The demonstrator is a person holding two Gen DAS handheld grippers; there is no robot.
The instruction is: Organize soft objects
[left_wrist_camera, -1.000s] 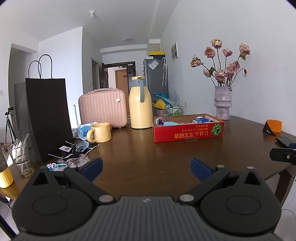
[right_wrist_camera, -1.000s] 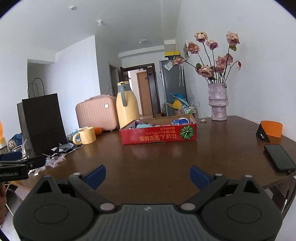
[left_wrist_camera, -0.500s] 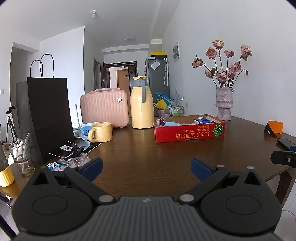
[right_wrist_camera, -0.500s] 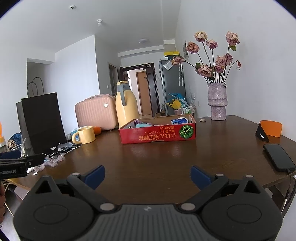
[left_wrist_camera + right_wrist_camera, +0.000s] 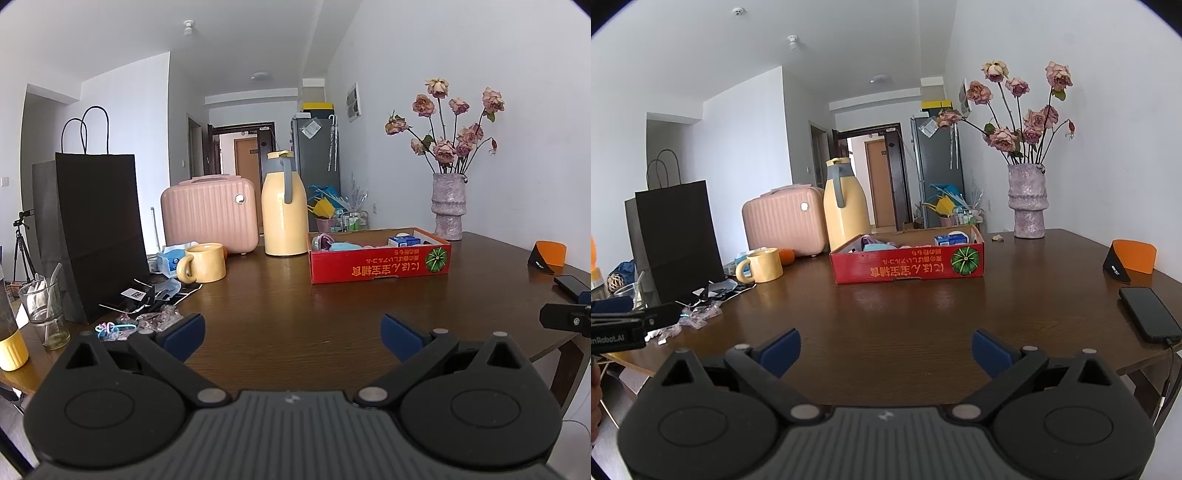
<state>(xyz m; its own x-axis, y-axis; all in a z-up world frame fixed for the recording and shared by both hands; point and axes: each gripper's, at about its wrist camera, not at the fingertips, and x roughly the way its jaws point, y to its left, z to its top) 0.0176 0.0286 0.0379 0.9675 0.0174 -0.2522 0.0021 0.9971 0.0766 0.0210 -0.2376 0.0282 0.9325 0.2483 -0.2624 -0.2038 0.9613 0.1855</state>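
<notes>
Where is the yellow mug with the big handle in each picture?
Left wrist view: the yellow ceramic mug stands left of centre, in front of the pink ribbed suitcase.
Right wrist view: the mug stands further left, handle turned left.
Shared landmark: the red cardboard box sits to its right in both.

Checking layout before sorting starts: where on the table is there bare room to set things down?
Bare wood spans from both open tools, left and right, up to the red box, and beyond it toward the orange holder and phone. Crowded: around the black bag, mug and wrappers.
</notes>
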